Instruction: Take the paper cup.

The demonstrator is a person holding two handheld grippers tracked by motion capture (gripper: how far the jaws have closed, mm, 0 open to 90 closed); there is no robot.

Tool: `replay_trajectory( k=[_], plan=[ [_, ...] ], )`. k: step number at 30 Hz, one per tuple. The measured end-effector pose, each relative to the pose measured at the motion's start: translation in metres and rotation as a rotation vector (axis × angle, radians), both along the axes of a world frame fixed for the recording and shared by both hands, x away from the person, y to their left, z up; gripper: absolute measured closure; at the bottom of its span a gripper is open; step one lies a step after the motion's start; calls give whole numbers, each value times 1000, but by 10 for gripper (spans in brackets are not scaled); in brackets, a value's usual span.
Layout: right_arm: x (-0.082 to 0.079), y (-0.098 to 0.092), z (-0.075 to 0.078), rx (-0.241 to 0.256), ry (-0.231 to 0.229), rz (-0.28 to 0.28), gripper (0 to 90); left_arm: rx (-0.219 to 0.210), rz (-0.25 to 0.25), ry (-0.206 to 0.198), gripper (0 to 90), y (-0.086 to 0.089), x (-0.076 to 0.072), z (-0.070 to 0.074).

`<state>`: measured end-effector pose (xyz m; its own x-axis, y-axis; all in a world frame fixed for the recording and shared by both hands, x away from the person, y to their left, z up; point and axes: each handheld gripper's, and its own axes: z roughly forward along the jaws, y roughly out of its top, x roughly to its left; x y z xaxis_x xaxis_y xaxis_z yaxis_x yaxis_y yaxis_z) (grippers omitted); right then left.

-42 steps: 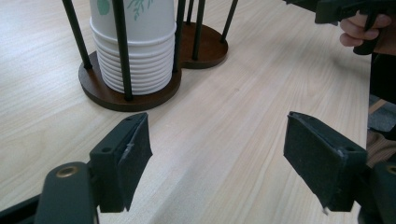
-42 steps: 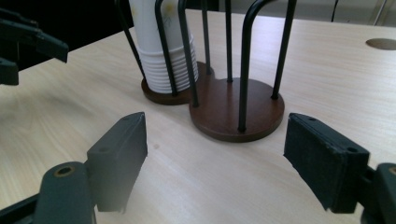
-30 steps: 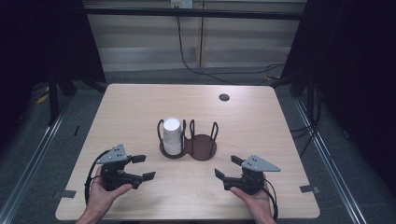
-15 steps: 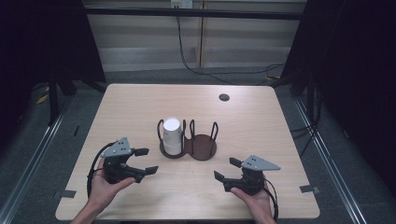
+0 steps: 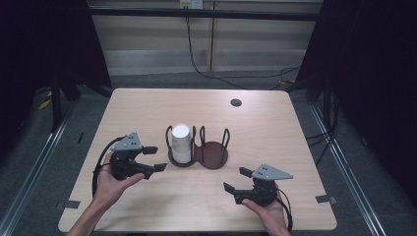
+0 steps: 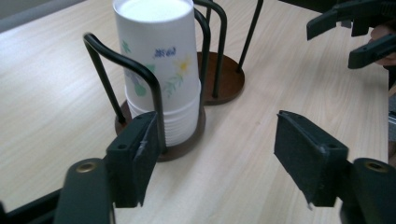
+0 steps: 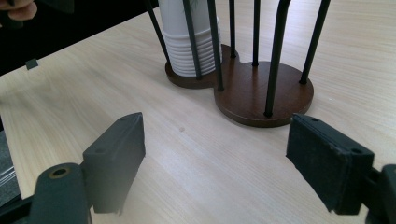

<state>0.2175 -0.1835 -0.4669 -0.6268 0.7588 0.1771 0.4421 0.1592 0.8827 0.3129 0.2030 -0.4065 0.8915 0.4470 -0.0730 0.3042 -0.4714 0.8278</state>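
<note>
The left gripper has moved in toward the cup stack just ahead, jaws spread; the right gripper stays put, spread too.

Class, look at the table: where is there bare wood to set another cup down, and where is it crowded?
Bare: the far strip between the cup holder and the table's back edge, apart from a small dark disc; also both side margins. Crowded: the near middle, where the left tongs and right tongs flank the stacked cups.
</note>
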Motion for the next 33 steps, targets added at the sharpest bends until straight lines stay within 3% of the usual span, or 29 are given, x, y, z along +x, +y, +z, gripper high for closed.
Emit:
replay_trajectory(
  k=[6,10,21,26,29,31,33],
  plan=[
    [0,0,0,-6,16,9,221,15,1,-8,338,-7,7,10],
    [-1,-1,1,-1,13,12,215,77,-9,-15,337,-13,11,14],
    [0,-1,0,3,16,21,192,114,26,2,335,-16,25,35],
    [0,-1,0,3,17,22,189,164,-8,9,317,-23,30,43],
    [0,-1,0,1,16,30,188,171,-31,12,239,-27,34,53],
    [0,-1,0,1,17,32,189,178,-29,-2,275,-29,34,55],
    [-1,-1,0,1,17,36,188,215,-53,-7,294,-32,37,60]
  ],
)
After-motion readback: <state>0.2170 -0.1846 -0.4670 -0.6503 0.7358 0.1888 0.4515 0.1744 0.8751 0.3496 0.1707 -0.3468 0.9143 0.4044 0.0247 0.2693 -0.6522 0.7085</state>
